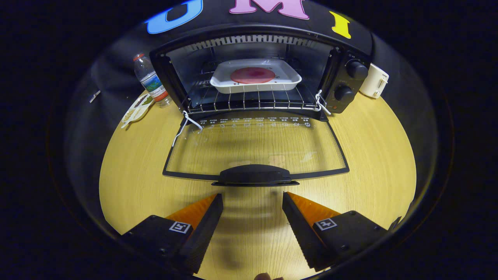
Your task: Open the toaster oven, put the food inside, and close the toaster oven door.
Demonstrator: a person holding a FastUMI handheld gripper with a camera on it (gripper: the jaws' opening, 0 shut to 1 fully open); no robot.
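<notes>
A black toaster oven (342, 83) stands at the back of the round wooden table (381, 155). Its glass door (255, 149) lies folded down flat toward me, with the black handle (255, 175) at its near edge. Inside, on the wire rack (249, 102), sits a white tray (290, 79) holding a round red slice of food (253, 75). My gripper (253, 202) is open, with nothing between its fingers. The fingertips hover just short of the door handle, one to each side of its middle.
A plastic water bottle (151, 80) stands left of the oven, with a small white dish (136, 109) of snacks in front of it. A white cup-like object (374, 81) sits behind the oven's right side. White strings hang at both door hinges.
</notes>
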